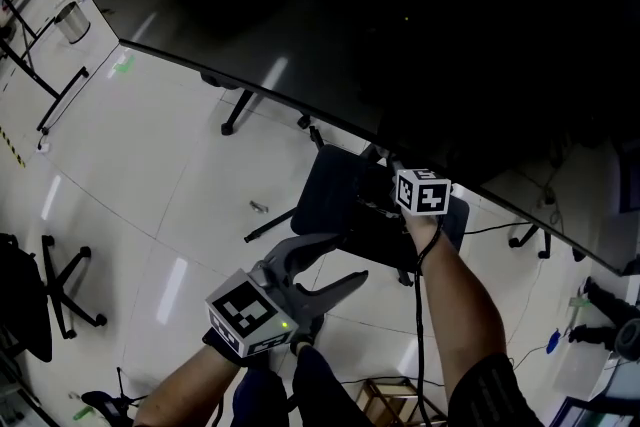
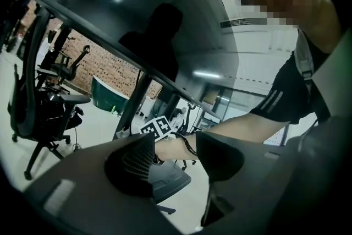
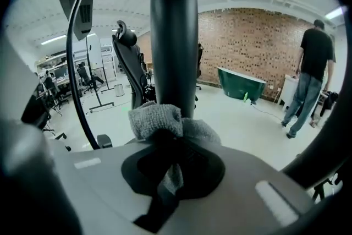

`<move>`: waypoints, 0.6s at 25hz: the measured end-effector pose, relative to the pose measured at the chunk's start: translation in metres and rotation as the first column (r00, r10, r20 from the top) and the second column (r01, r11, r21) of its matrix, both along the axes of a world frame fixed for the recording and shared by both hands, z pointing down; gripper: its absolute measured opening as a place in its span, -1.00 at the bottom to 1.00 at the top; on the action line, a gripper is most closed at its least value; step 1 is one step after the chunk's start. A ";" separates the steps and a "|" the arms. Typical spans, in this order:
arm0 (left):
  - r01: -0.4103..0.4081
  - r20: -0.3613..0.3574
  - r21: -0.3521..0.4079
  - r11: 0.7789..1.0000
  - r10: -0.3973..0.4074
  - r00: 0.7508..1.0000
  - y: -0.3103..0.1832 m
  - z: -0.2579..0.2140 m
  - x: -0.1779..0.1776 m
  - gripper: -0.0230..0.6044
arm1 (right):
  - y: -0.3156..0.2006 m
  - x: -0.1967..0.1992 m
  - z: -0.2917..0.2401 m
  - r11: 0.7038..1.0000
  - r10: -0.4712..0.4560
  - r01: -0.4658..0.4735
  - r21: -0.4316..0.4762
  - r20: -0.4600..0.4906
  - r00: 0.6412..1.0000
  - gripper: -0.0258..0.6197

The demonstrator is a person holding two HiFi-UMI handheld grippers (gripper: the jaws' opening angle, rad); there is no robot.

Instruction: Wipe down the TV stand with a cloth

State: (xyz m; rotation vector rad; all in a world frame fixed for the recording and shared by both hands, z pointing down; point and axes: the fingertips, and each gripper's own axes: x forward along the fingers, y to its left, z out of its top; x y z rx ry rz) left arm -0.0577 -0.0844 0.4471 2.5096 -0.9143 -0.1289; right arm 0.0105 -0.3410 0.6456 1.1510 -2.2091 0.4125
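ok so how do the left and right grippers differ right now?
Jaws: the left gripper has its jaws apart, nothing between them; the right gripper has its jaws shut on a grey cloth.
Place: the right gripper holds the cloth up at the stand's dark post; the left gripper is back from it, aimed toward the right forearm.
Shared: both are hand-held, each with a marker cube.

stand post (image 3: 173, 30) blocks straight ahead; open floor (image 3: 242, 118) either side.
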 end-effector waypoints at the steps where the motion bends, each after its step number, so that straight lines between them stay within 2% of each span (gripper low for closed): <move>1: 0.000 0.003 -0.001 1.000 0.000 1.000 -0.002 0.001 0.001 -0.11 | -0.001 0.001 0.004 1.000 0.000 0.000 -0.014 0.004 1.000 -0.87; 6: -0.010 0.016 -0.010 1.000 0.010 1.000 -0.005 0.005 0.008 -0.11 | -0.002 0.002 0.015 0.998 -0.002 0.004 -0.062 0.033 0.999 -0.87; 10: -0.033 0.028 0.001 0.999 0.033 0.999 -0.003 0.007 0.016 -0.11 | 0.008 0.014 -0.005 0.999 0.047 -0.047 -0.001 0.075 0.996 -0.87; 15: -0.069 0.026 0.020 0.997 0.069 0.997 -0.002 -0.003 0.034 -0.11 | 0.044 0.043 -0.050 0.993 0.057 -0.070 0.099 0.125 0.990 -0.87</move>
